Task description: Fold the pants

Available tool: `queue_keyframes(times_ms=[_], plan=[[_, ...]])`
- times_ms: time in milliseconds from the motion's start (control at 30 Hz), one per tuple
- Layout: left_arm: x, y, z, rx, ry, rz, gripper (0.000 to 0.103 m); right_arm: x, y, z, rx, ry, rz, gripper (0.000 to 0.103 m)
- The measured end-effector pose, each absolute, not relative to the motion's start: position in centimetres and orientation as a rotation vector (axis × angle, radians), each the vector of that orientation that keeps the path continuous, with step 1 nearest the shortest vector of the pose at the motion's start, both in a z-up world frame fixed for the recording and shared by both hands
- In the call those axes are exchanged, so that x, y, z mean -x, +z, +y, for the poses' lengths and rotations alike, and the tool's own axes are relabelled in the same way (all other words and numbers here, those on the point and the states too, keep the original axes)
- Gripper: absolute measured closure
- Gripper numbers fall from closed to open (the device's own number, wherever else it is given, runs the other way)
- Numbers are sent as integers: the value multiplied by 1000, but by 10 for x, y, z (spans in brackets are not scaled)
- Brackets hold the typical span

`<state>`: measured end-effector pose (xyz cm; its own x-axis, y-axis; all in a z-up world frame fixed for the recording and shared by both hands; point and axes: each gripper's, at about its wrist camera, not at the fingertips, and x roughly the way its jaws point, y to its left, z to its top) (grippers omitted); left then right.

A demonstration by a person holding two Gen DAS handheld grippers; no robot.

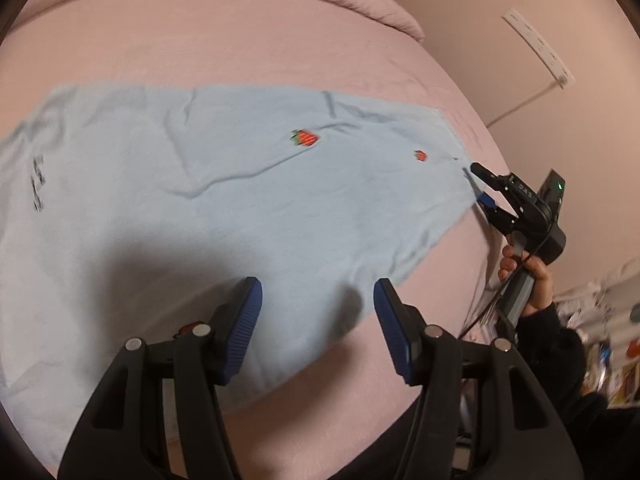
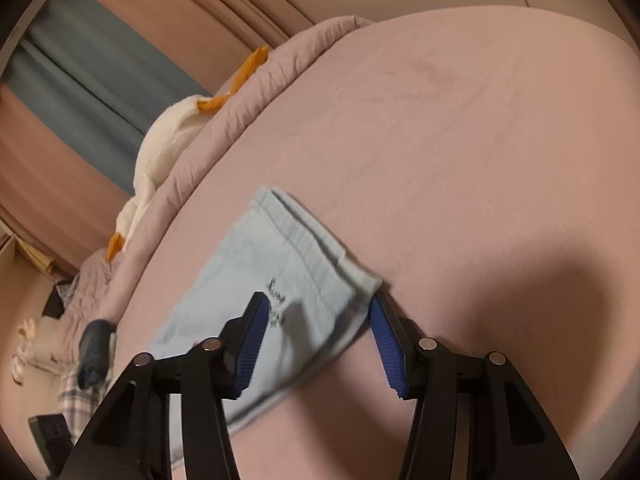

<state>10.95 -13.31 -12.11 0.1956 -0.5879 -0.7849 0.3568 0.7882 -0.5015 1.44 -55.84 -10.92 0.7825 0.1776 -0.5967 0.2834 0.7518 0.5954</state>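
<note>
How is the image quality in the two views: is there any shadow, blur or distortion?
Left wrist view: a dark shadow lies on the pale blue pants ahead of the left claw; the fisheye bends the pink bed. Right wrist view: a broad shadow falls on the bed beside the right claw; the pants' edges look slightly blurred.

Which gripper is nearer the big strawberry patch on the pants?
Hard to call. The right gripper is at the pants' edge, right of the strawberry patch; the left gripper hovers over their near edge.
</note>
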Motion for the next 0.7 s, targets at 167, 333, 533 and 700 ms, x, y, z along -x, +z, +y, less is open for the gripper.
queue_keyframes(times_ms=[167, 333, 533, 700], plan=[[-109, -124, -119, 296, -673, 1217, 47, -14, -111, -563, -732, -78, 680, 77], [-109, -122, -119, 285, -675, 1217, 46, -10, -84, -543, -652, -85, 634, 83], [-113, -102, -116, 416, -761, 1147, 45, -9, -33, -469, -418, 59, 586, 83], [-126, -94, -122, 587, -854, 1119, 38, -5, -21, -385, -210, 201, 593, 83]])
